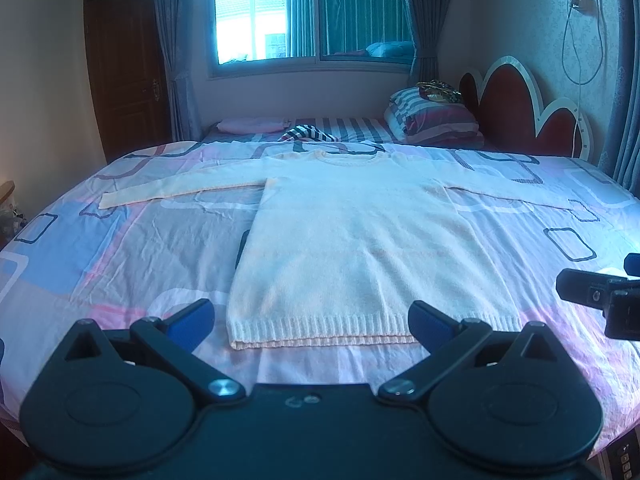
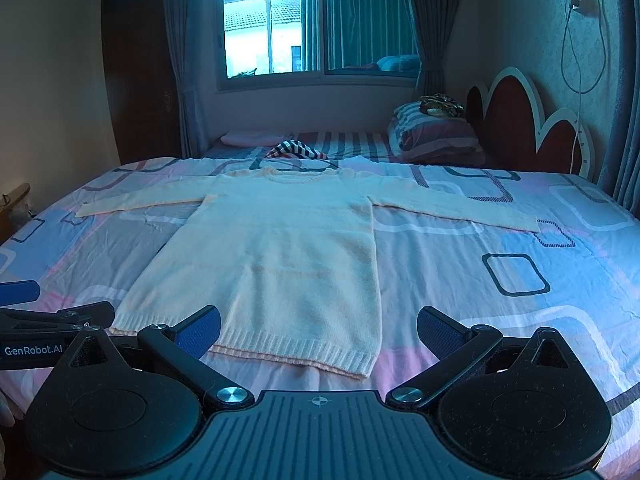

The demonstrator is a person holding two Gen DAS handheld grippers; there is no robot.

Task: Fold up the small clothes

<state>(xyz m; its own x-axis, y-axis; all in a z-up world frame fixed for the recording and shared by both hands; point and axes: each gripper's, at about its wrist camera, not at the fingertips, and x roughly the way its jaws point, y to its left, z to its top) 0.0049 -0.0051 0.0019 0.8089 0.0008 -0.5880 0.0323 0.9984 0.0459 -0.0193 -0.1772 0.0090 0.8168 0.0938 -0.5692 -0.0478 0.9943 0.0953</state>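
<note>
While right view alone shows my left gripper's (image 2: 52, 320) logo, I count one sweater (image 1: 352, 240), flat; both grippers wide, right gripper (image 2: 318, 330) empty.

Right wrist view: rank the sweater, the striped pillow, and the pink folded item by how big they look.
1. Sweater, largest, though also nearest.
2. Striped pillow.
3. Pink folded item, smallest; it lies far back, so its true size is unsure.

A cream knitted sweater (image 1: 352, 240) lies flat on the patterned bedsheet (image 1: 120, 248), its ribbed hem toward the near edge of the bed and both sleeves spread out sideways toward the bed's left and right edges. The left gripper (image 1: 312, 322) hovers over the near edge with its jaws wide apart (blue pads either side of the hem), empty. The right gripper (image 1: 600, 296) shows at the right edge.
</note>
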